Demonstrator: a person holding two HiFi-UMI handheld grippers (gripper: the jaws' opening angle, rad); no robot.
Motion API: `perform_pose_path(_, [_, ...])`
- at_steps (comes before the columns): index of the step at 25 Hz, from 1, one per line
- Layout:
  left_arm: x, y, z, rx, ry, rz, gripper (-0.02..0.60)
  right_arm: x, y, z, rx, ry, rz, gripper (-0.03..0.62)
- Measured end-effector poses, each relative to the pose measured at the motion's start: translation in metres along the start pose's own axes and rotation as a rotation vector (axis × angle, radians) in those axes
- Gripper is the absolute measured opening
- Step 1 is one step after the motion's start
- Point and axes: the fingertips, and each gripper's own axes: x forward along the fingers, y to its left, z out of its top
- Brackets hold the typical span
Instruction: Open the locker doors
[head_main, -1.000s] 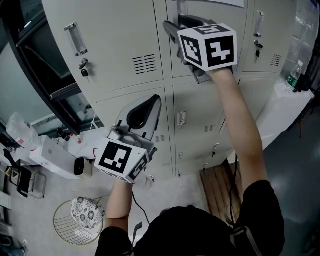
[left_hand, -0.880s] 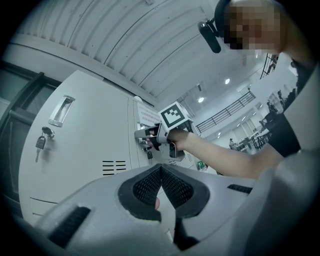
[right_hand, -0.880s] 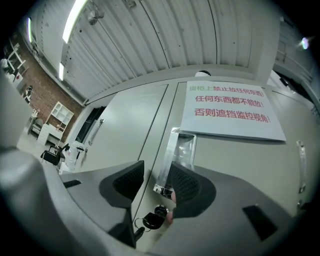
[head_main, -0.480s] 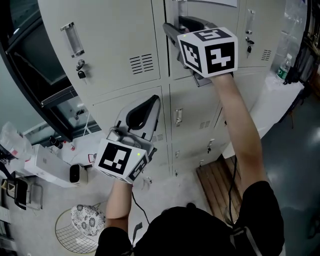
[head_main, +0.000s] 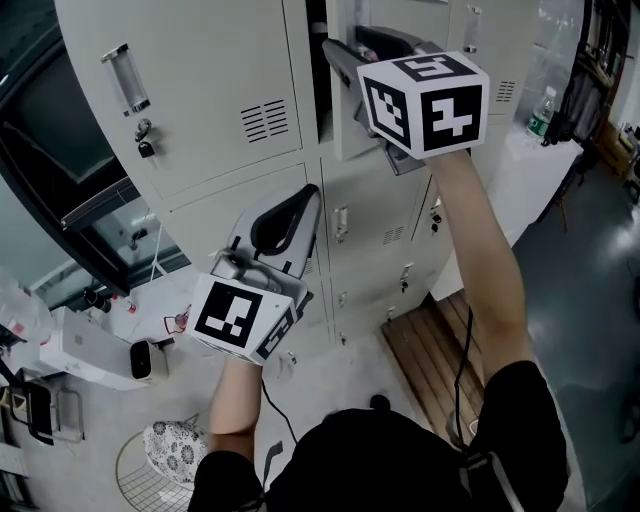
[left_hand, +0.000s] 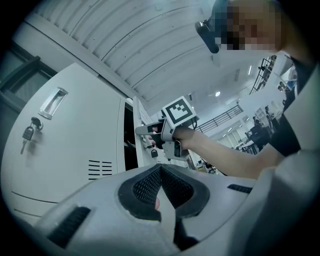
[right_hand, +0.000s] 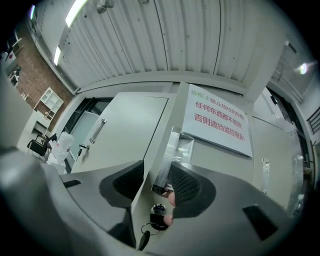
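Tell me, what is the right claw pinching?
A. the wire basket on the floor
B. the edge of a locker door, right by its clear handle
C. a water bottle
B: in the right gripper view the right claw is clamped on the locker door edge beside the clear handle.

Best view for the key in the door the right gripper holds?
Right gripper view: the key sits close up, just under the jaws clamped on the door. The left gripper view shows it only as a small dark speck below the right gripper. In the head view that gripper hides it.
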Motion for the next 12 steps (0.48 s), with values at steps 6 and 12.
perform_pose_path(6, [0.001,-0.009,0.001,-0.018,-0.015,-0.045,0.017,-0.016,-0.004,0.002,-0.008,0.008,-0.040,0.163])
perform_pose_path(12, [0.007,-0.020,0.003,-0.032,-0.026,-0.091,0.017,-0.030,-0.008,0.003,-0.020,0.015,-0.065,0.160])
